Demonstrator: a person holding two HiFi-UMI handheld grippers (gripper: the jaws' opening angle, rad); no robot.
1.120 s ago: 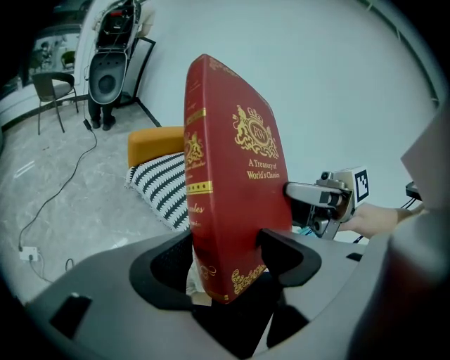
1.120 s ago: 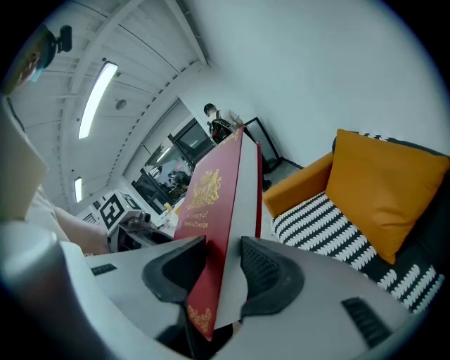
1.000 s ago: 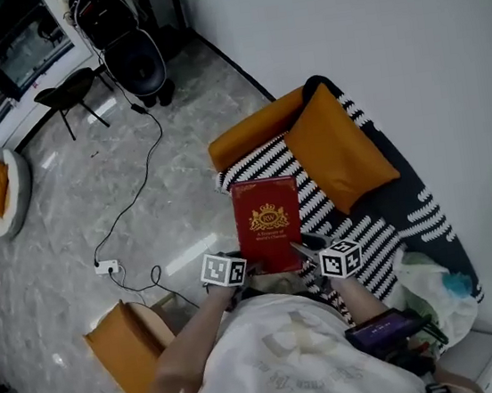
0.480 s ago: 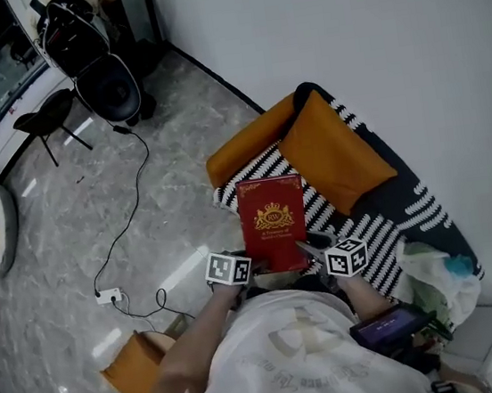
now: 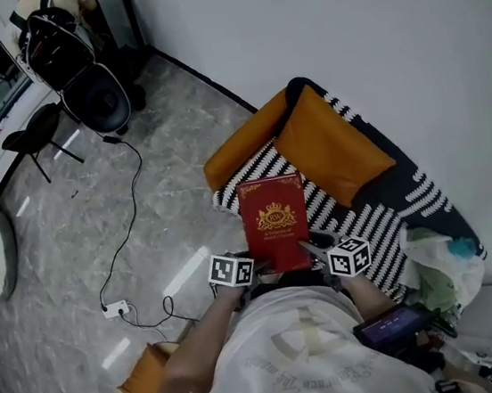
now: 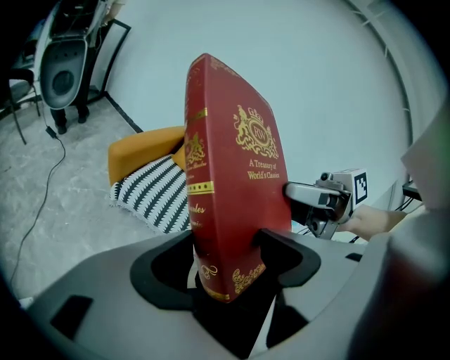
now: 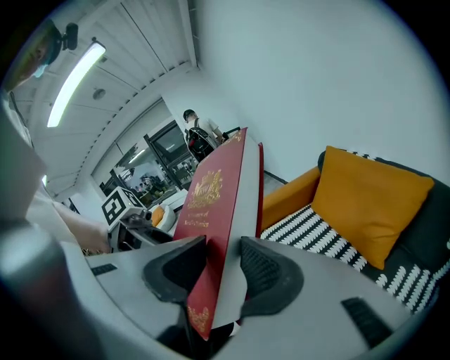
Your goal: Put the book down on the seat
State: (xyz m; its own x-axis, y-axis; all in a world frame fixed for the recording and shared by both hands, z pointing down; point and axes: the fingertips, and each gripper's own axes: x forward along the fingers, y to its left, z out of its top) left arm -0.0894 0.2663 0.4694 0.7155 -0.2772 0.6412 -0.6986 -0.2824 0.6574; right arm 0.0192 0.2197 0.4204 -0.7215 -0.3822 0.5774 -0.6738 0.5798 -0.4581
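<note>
Head view: red gold-crested hardcover book [image 5: 274, 223] poised over black-and-white striped sofa seat [image 5: 362, 225], clamped by left gripper [image 5: 255, 272] and right gripper [image 5: 313, 252]. Carrying step. Next: lower flat, then unclamp.

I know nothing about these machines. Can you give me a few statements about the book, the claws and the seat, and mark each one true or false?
1. The left claw and the right claw both clamp the book. True.
2. The book lies flat on the striped seat. False: the claws hold it up in the air, off the seat.
3. An orange cushion sits on the seat. True.
4. The book's cover is blue. False: it is red with gold print.
</note>
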